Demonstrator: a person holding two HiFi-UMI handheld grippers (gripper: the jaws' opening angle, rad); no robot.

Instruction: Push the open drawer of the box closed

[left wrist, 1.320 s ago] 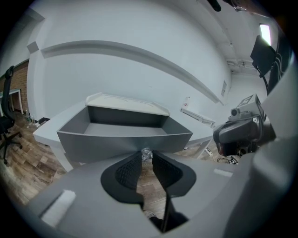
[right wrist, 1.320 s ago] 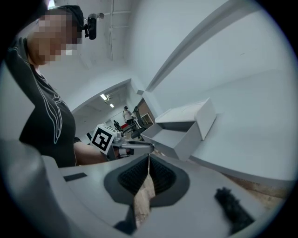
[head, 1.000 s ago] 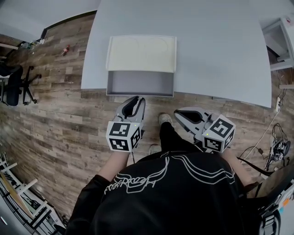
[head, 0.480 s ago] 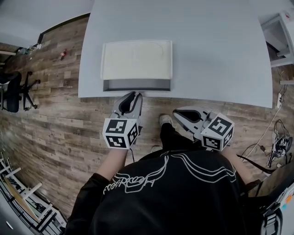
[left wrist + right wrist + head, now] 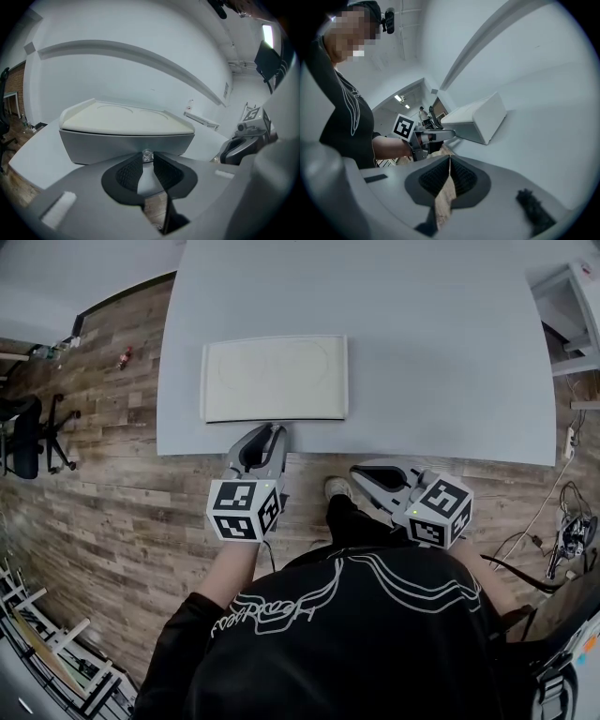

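Note:
The white box (image 5: 274,378) lies near the front edge of the grey table (image 5: 422,352), and its drawer is flush with the body. In the left gripper view the grey drawer front (image 5: 126,145) fills the box's near face, with a small clear knob (image 5: 147,154) at its middle. My left gripper (image 5: 272,430) is against that front, its jaws closed narrowly on the knob. My right gripper (image 5: 364,470) hangs off the table's edge to the right, shut and empty, with its tips (image 5: 449,161) together.
Wooden floor lies below the table's front edge, with the person's shoe (image 5: 336,486) between the grippers. An office chair (image 5: 23,432) stands far left. A white shelf unit (image 5: 572,324) and cables (image 5: 567,540) are at the right.
The drawer stood well out from the box a second ago and has slid fully in. My left gripper went forward with it to the box's front. The right gripper barely moved.

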